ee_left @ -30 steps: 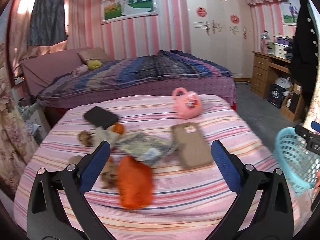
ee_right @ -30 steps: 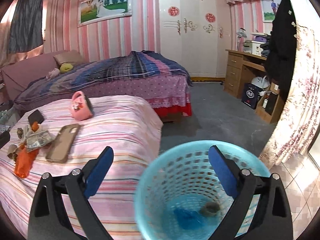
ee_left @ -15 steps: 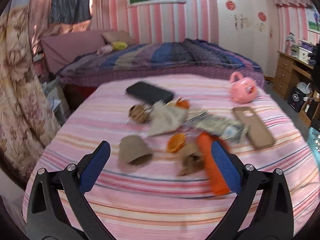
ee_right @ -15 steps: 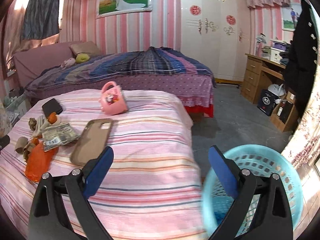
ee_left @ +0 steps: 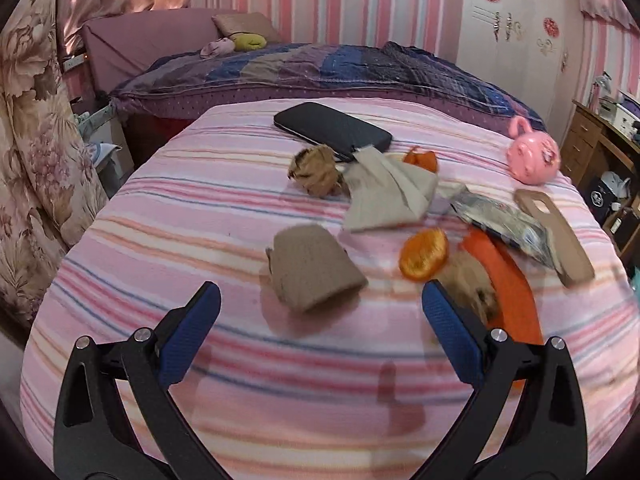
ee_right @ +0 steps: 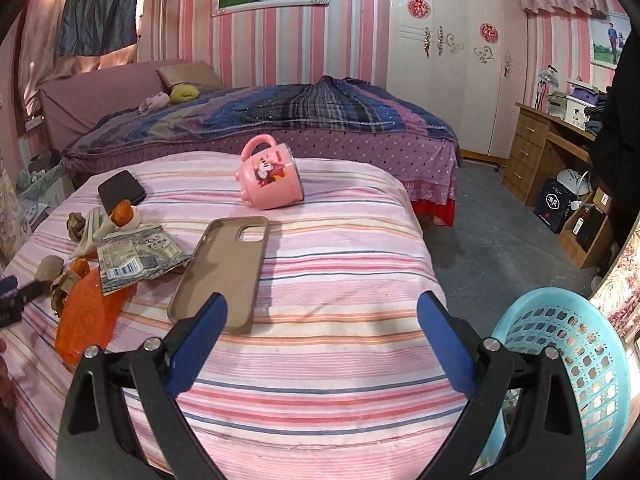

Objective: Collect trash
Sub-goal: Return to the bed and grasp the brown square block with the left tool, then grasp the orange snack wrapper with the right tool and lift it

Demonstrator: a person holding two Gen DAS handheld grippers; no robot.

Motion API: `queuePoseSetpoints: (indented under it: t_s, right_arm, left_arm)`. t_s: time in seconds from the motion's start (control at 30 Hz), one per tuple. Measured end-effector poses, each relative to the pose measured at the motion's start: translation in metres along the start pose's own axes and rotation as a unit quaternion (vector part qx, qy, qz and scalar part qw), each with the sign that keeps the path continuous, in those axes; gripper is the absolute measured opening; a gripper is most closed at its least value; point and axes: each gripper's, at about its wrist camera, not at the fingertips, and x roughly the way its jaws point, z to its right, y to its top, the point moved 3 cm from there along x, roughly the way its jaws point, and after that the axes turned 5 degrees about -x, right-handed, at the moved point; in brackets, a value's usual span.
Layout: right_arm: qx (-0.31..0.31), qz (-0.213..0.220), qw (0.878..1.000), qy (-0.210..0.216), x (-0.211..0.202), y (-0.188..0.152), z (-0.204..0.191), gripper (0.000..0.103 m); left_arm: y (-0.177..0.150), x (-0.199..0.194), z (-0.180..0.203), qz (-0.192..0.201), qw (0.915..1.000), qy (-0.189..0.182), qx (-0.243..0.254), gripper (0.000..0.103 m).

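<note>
Both tongs stand wide apart and hold nothing. Low in the left wrist view, the left gripper (ee_left: 320,312) points at a brown cardboard tube (ee_left: 314,270) lying on the striped bedspread (ee_left: 200,216), the tube just beyond the blue pads (ee_left: 192,332) and not touching them. Right of the tube lies an orange peel (ee_left: 424,254), and beyond that a crumpled brown scrap (ee_left: 474,284) on an orange bag (ee_left: 512,280); the right-hand pad covers part of both, and blur makes the scrap hard to make out. Toward the middle of the frame sit a beige paper wad (ee_left: 384,194), a brown paper ball (ee_left: 316,172) and a second bit of peel (ee_left: 422,160), half hidden behind the wad. A printed wrapper (ee_left: 504,224) overlaps the orange bag at centre right.

In the right wrist view the right gripper (ee_right: 322,332) hovers over bare bedspread at lower centre, its left pad covering the near end of a tan phone case (ee_right: 224,268). A blue basket (ee_right: 580,344) is cut off at the lower right edge; its inside cannot be seen. A pink mug (ee_right: 272,180) lies on its side at upper centre, a black phone (ee_right: 120,192) at the left.
</note>
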Motion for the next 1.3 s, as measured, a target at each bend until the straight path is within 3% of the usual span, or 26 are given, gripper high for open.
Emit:
queuePoseSetpoints:
  t_s: [0.17,0.23,0.3,0.4,0.63,0.8,1.13,1.2,1.23,1.3]
  right_arm:
    - [0.004,-0.010,1.000,0.012,0.005,0.002,-0.014,0.094]
    - [0.004,-0.012,1.000,0.019,0.006,0.001,-0.020,0.094]
    - [-0.001,-0.012,1.000,0.024,0.005,0.001,-0.029,0.094]
    - [-0.019,-0.012,0.999,0.035,0.002,0.002,-0.049,0.094]
    - [-0.032,-0.017,0.996,0.082,-0.002,-0.003,-0.089,0.094]
    - [-0.045,-0.037,0.991,0.120,0.005,-0.012,-0.130,0.094]
    - [-0.104,-0.083,0.981,0.142,0.021,-0.029,-0.190,0.092]
    - [-0.108,-0.096,0.977,0.154,0.024,-0.032,-0.192,0.070]
    - [-0.103,-0.095,0.976,0.164,0.023,-0.032,-0.191,0.066]
    - [-0.099,-0.090,0.975,0.177,0.022,-0.029,-0.186,0.043]
  left_arm:
    - [0.006,0.028,0.004,-0.044,0.9990,0.004,-0.004,0.088]
    - [0.008,0.036,0.005,-0.057,0.9983,-0.004,-0.010,0.078]
    - [0.008,0.043,0.002,-0.072,0.9972,-0.010,-0.019,0.061]
    - [0.008,0.040,-0.003,-0.068,0.9969,-0.023,-0.032,0.054]
    - [0.002,0.011,-0.015,-0.035,0.9992,-0.008,-0.017,0.051]
    - [-0.003,-0.028,-0.014,0.012,0.9994,0.025,0.021,0.051]
    - [-0.016,-0.077,-0.021,0.037,0.9991,0.019,-0.011,0.051]
    - [-0.016,-0.076,-0.019,0.038,0.9990,0.023,-0.005,0.051]
    - [-0.017,-0.074,-0.018,0.037,0.9990,0.025,-0.001,0.051]
    - [-0.017,-0.072,-0.015,0.035,0.9990,0.028,0.008,0.051]
